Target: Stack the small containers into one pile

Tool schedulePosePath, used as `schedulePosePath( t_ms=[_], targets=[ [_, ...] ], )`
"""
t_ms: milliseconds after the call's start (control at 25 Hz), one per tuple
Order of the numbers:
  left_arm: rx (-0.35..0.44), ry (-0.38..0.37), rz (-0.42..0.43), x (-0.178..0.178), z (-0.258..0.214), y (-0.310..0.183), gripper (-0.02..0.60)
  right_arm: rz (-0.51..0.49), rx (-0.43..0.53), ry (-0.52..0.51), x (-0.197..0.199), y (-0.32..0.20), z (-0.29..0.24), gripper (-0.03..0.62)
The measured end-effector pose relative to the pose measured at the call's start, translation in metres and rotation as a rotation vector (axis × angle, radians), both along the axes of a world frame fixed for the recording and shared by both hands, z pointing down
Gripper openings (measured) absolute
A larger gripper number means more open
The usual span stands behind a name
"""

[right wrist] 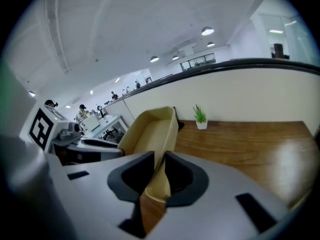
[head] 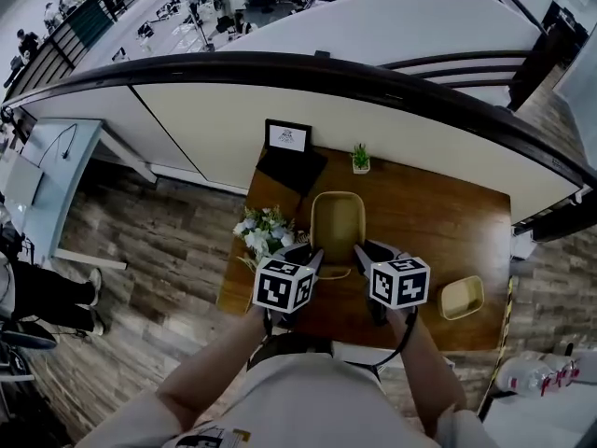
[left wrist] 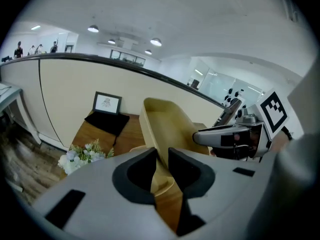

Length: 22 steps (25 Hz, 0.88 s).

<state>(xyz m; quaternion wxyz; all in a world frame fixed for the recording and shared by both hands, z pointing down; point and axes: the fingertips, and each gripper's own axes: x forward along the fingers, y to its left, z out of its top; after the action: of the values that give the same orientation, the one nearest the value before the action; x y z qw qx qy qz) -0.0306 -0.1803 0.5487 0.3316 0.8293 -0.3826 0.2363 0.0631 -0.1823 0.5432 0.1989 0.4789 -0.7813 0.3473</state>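
Wooden table (head: 424, 215), balcony wall behind. My left gripper (left wrist: 161, 160) and right gripper (right wrist: 159, 170) each clamp tan container (head: 338, 218) rim. Judged: carry step. Next: align over second container (head: 462, 297).

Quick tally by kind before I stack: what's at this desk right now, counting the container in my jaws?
Beige containers: 2, the large container and the small container
Potted plant: 1
Bunch of flowers: 1
Framed picture: 1
Black mat under the picture: 1
Total: 6
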Motion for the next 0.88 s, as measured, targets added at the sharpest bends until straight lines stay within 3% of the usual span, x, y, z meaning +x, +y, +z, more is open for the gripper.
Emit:
schedulePosePath(
  t_ms=[600,800,880],
  targets=[
    [-0.233,-0.057,-0.039,-0.005,0.102,0.017,0.077,-0.025,-0.245,0.045,-0.005,0.015,0.108,0.071],
    [-0.314,-0.067,-0.048,-0.006,0.128,0.03,0.081,-0.044,-0.288,0.095,-0.005,0.021,0.13,0.086],
    [-0.31,-0.085,-0.057,-0.007,0.131,0.031,0.09,-0.033,-0.29,0.116,-0.003,0.019,0.136,0.111]
  ],
)
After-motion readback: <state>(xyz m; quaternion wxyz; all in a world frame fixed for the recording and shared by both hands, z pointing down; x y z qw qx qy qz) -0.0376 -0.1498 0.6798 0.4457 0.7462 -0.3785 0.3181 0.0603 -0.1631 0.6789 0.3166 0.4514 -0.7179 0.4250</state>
